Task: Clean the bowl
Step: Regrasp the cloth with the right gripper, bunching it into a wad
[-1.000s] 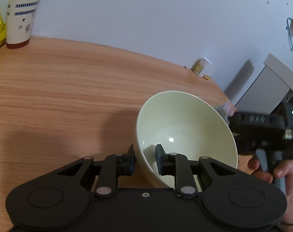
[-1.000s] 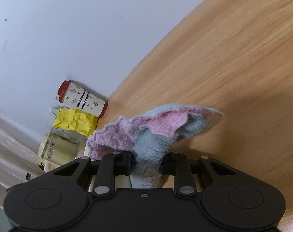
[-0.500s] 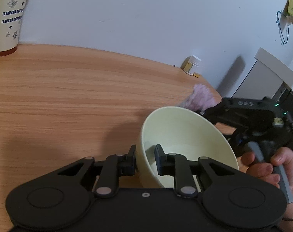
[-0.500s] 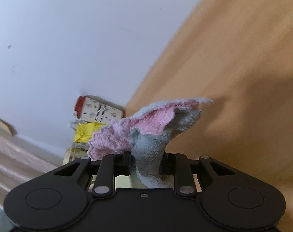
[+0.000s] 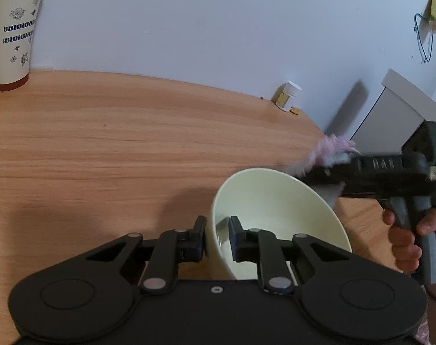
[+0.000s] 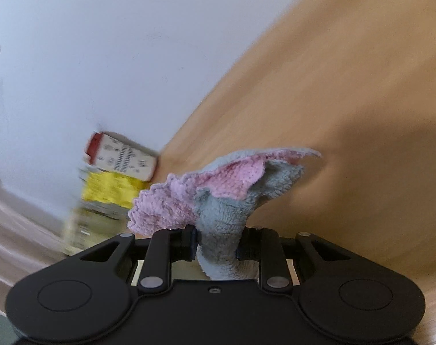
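Observation:
A pale green bowl (image 5: 278,201) is tilted, its opening facing up and to the right, just above the wooden table (image 5: 103,143). My left gripper (image 5: 216,231) has one finger inside and one outside the near rim; its jaws are closing tighter on that rim. A pink and grey cloth (image 6: 226,189) is bunched between the pads of my right gripper (image 6: 216,244), which is shut on it. In the left wrist view the right gripper (image 5: 324,174) hovers at the bowl's far right rim, with the cloth (image 5: 330,149) sticking out above it. The cloth is blurred.
A white tumbler with a red lid (image 5: 14,28) stands at the far left by the wall, with a yellow bag (image 6: 111,187) beside it. A small white jar (image 5: 287,96) sits against the wall. A white cabinet (image 5: 399,115) stands beyond the table's right edge. A hand (image 5: 404,241) grips the right handle.
The right gripper rose with the cloth and came in over the bowl's far rim. The bowl sits lower in the left wrist view, still pinched at its rim.

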{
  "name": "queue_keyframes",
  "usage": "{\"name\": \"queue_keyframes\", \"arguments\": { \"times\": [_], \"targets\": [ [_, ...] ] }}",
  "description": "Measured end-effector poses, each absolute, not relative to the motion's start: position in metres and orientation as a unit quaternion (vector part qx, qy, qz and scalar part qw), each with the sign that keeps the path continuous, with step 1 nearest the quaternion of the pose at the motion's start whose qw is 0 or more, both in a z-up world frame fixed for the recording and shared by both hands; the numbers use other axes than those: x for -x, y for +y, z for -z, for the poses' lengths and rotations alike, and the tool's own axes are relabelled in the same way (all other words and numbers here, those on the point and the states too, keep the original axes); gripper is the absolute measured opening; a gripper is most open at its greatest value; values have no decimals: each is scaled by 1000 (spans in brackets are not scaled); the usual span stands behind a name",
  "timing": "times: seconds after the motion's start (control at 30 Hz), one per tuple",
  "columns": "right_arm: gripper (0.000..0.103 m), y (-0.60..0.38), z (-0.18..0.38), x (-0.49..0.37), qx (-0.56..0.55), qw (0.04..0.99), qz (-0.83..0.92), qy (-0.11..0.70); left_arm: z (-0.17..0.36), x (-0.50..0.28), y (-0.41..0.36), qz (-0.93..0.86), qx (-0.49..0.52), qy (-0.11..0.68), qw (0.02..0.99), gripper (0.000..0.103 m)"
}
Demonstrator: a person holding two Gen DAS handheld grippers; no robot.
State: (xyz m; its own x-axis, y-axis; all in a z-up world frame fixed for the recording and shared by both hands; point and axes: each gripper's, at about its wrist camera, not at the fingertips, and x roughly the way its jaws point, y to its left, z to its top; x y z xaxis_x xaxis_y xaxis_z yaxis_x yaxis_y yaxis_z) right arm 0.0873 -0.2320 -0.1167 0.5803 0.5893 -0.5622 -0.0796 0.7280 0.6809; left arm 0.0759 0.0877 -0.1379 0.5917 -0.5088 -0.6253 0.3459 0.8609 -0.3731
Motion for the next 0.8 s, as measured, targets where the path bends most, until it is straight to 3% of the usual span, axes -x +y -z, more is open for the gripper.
{"name": "queue_keyframes", "arguments": {
  "times": [0.07,0.17,0.27,0.33,0.4,0.53,0.63,0.8],
  "targets": [
    [30,-226,97,-84,-207,860,-194,423,137,-77,86,237,106,389,884,16],
    [42,-205,88,-78,-78,875,-187,440,135,-77,85,232,105,395,883,17],
    [62,-181,87,-68,40,875,-181,447,130,-76,86,226,106,394,885,20],
    [83,-179,84,-52,106,876,-172,439,127,-75,87,221,106,394,886,21],
    [84,-170,74,-45,166,876,-159,424,122,-73,88,214,101,396,887,23],
    [85,-163,52,-29,258,868,-143,398,112,-65,89,218,96,391,889,39],
    [91,-164,38,-14,297,864,-150,378,108,-58,87,220,87,391,889,39],
    [91,-176,26,5,331,857,-173,356,108,-54,85,214,80,409,884,39]
  ]
}}
